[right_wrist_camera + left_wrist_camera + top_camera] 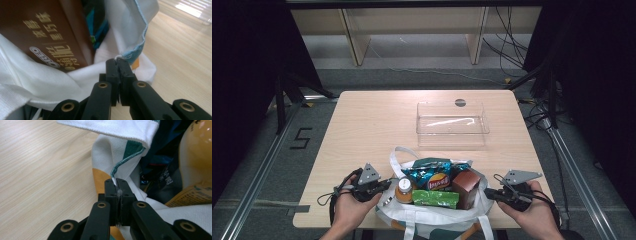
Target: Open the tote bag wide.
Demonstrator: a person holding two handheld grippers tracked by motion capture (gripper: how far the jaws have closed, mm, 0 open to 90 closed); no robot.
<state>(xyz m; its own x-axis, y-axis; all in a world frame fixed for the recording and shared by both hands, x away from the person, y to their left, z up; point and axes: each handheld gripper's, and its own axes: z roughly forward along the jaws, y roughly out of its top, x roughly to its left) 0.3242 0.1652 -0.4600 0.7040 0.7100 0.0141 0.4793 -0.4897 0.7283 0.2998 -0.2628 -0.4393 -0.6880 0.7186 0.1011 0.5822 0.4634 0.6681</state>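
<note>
Pale rectangular wooden table (362,125); grey carpeted floor (422,75); light wooden shelf unit (412,22) behind; black cables (512,50).

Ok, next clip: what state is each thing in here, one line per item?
Left gripper: shut on the tote bag's rim.
Right gripper: shut on the rim's opposite side.
Tote bag: open, full, on the table.
Clear bin: empty, upright.
Orange bottle: capped, upright in the bag.
Brown box: closed.
Chip bag: sealed.
</note>
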